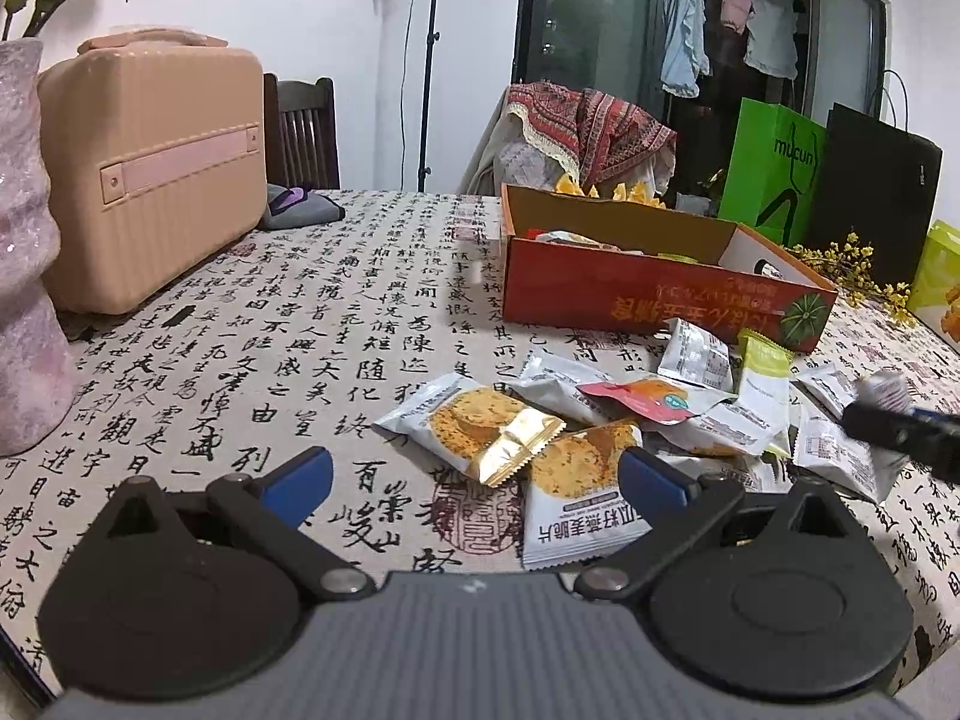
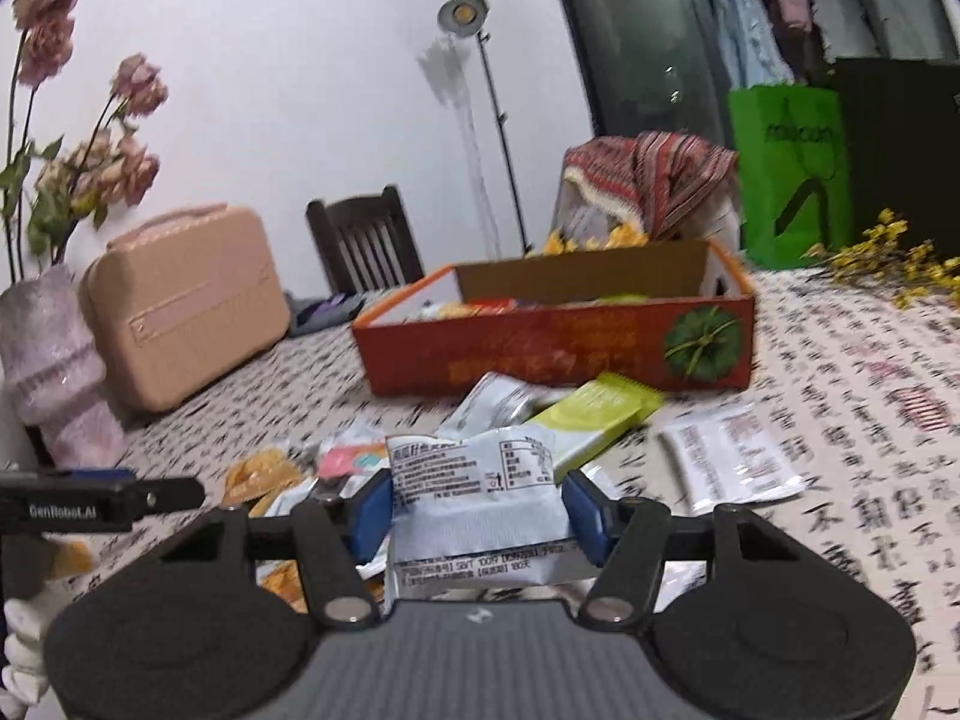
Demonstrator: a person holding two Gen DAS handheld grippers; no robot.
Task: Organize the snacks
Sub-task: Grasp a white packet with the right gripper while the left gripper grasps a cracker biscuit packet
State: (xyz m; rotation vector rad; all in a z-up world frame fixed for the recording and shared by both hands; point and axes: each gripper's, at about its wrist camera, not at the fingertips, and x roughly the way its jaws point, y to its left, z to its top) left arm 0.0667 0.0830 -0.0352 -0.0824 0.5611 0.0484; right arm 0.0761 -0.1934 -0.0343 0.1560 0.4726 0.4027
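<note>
The right claw is closed on a white-grey snack packet, its two blue pads pressing the packet from both sides, and the packet hangs a little above the heap of other snacks. The relation that matters for the coming move is this: the red cardboard box lies straight ahead of this claw, toward the far edge of the bench, with its long axis running across the view, so the near long wall faces the claw. Some snacks already lie inside the box. In my judgement the packet must go forward and over this near wall, then be let go inside. Between the claw and the box lie a green packet and another white packet, but they are flat on the cloth and should not block a raised path. The left claw is wide open and holds nothing; it hovers low over the near side of the heap, just beside a cracker packet and a small gold packet. The right claw is the nearer one to the box, I think. A pink case and a vase stand well apart at the left edge.
</note>
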